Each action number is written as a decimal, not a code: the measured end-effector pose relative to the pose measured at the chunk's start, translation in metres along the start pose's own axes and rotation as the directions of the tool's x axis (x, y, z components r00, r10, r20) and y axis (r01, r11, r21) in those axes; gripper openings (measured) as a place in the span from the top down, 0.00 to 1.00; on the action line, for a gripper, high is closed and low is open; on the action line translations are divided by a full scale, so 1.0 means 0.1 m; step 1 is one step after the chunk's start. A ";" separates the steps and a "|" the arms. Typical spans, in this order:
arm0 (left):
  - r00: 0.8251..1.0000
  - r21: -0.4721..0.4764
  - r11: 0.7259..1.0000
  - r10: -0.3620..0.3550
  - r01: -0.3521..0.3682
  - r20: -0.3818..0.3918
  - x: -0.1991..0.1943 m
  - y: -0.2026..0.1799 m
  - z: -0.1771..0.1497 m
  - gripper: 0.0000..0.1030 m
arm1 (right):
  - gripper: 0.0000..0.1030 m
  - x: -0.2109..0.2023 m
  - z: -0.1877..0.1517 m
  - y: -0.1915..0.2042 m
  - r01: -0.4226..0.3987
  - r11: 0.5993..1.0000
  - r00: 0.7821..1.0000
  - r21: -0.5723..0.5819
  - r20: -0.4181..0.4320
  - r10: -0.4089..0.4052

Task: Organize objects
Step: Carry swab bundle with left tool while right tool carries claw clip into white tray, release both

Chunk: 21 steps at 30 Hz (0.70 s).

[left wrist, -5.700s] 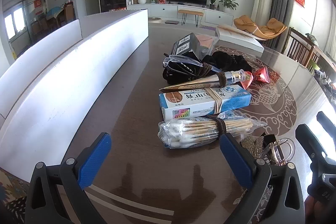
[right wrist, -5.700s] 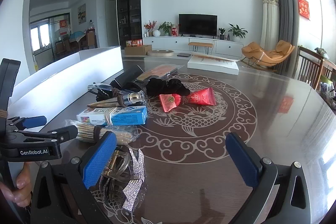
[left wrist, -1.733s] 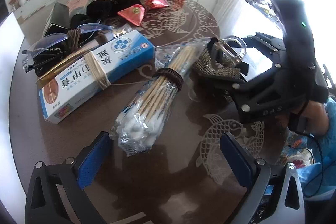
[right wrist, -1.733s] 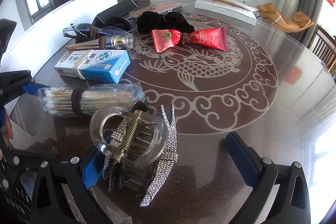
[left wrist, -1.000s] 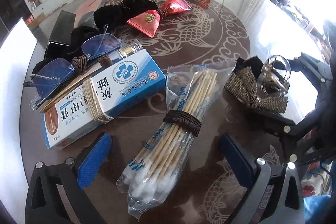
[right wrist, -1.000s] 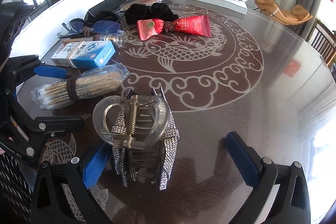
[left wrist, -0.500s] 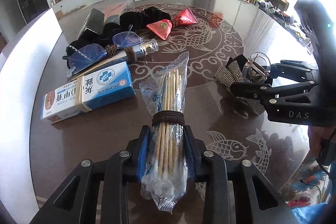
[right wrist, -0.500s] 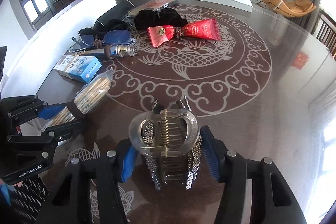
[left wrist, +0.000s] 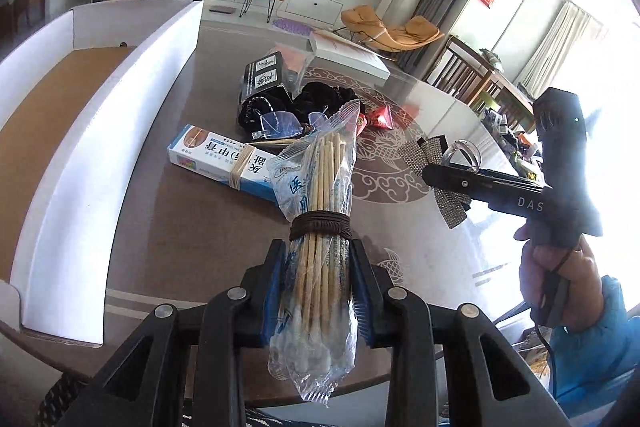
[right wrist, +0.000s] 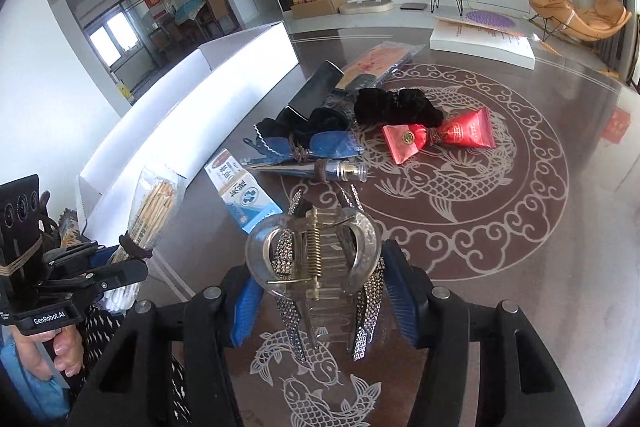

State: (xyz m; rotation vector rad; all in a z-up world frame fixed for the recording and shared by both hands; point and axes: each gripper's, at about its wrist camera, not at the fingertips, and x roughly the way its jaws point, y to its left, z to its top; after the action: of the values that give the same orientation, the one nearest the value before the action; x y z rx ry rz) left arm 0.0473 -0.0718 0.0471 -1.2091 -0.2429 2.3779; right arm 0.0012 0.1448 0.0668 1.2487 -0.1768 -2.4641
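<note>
My left gripper [left wrist: 318, 291] is shut on a bag of cotton swabs [left wrist: 316, 227] tied with a brown band, lifted above the table; it also shows in the right wrist view [right wrist: 154, 215]. My right gripper [right wrist: 316, 301] is shut on a clear hair claw clip with a rhinestone bow [right wrist: 316, 255], held above the table; the clip also shows in the left wrist view [left wrist: 444, 163]. A long white open box [left wrist: 100, 131] with a brown floor stands at the left, seen too in the right wrist view [right wrist: 200, 99].
On the dark round table [right wrist: 520, 267] lie a blue-white carton [left wrist: 224, 161], glasses [right wrist: 316, 145], a bottle with a cone [right wrist: 320, 169], black scrunchies [right wrist: 396, 107], red packets [right wrist: 436, 137], a black box [left wrist: 264, 77] and a white flat box [right wrist: 480, 39].
Both grippers closed on their objects half a second ago and have since lifted them off the table. The left one has swung toward the white box.
</note>
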 end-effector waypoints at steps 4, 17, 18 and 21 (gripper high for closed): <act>0.998 -0.041 0.998 0.043 -0.041 0.047 -0.29 0.21 -0.05 0.70 | 0.45 0.00 0.10 0.20 -0.030 0.999 1.000 -0.033 -0.002 0.030; 0.908 -0.249 0.893 0.407 -0.374 0.098 -1.08 1.59 0.38 0.70 | 0.45 0.56 1.10 2.23 -0.306 0.907 0.949 -0.290 -0.021 0.314; 0.901 -0.264 0.880 0.427 -0.394 0.077 -1.06 1.71 0.38 0.70 | 0.45 0.68 1.13 2.39 -0.312 0.899 0.948 -0.306 -0.037 0.317; 0.880 -0.284 0.849 0.474 -0.446 0.037 -0.99 1.95 0.35 0.70 | 0.45 1.07 1.17 2.79 -0.315 0.887 0.949 -0.338 -0.095 0.301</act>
State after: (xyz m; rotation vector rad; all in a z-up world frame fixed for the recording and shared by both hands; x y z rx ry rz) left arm 0.0072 -0.2883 0.0700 -1.3901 -0.3504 2.9086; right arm -0.0750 -0.1595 0.1328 1.0254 0.0695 -2.0817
